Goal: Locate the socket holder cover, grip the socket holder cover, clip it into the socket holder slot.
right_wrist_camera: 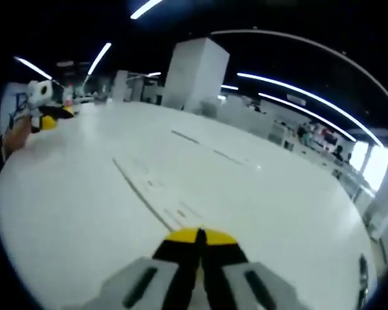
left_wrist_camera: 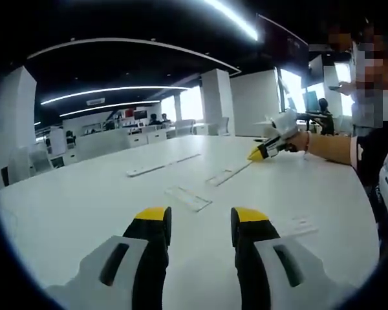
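The left gripper (left_wrist_camera: 200, 223), black-jawed with yellow tips and grey shells, hovers over the broad white table (left_wrist_camera: 84, 200) with its jaws spread wide and nothing between them. Just past its tips lies a small flat clear-plastic rectangular piece (left_wrist_camera: 189, 198), which I take to be the socket holder cover; it rests loose on the table, untouched. Farther beyond that piece lie two long pale strips: a clear ladder-like rail (left_wrist_camera: 227, 173) and, to its side, a white bar (left_wrist_camera: 161, 166). One of these is probably the socket holder with its slot, though the pictures are too soft to say which.

The right gripper (right_wrist_camera: 200, 240) has its yellow-tipped jaws pressed together with no gap and nothing held. In the left gripper view it appears (left_wrist_camera: 266, 150) in the person's hand (left_wrist_camera: 300, 140), raised above the table's far side, well apart from the clear piece. From its own view, a long thin strip (right_wrist_camera: 145, 194) runs across the table ahead of its tips, and the left gripper shows small at the far edge (right_wrist_camera: 46, 116).

As a judgement: the task is at its very start. The cover seems located, since the left jaws are aimed at it, but it is not yet gripped and nothing is clipped into any slot. Both the grasp and the clipping remain.
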{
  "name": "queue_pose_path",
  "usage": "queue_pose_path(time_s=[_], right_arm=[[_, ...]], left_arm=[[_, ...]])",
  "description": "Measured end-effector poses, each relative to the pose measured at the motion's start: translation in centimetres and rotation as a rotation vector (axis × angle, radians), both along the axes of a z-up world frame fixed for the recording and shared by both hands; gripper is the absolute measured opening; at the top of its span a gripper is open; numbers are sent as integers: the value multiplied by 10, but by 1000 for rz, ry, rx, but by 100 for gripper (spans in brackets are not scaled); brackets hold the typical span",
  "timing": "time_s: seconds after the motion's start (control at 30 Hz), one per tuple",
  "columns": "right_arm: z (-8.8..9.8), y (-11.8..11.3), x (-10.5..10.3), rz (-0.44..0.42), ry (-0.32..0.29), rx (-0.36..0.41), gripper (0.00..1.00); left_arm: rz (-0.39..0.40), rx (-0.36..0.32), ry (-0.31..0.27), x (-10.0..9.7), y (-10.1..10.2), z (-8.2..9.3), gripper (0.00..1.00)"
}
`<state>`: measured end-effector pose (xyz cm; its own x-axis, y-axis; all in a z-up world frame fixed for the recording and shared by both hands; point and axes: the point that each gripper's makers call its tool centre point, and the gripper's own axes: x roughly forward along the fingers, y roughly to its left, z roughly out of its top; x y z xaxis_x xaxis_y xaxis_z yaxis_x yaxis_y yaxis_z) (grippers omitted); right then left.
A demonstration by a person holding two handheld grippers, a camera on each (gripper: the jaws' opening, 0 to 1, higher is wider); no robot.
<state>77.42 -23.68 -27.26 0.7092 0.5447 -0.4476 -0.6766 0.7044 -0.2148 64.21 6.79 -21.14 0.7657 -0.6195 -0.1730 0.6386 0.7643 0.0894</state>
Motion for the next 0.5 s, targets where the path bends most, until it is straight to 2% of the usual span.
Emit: queue_pose_path(time_s=[0.5], right_arm=[[-1, 4, -3, 16, -19, -20, 4]], left_arm=[[-5, 5, 5, -3, -1, -2, 38]])
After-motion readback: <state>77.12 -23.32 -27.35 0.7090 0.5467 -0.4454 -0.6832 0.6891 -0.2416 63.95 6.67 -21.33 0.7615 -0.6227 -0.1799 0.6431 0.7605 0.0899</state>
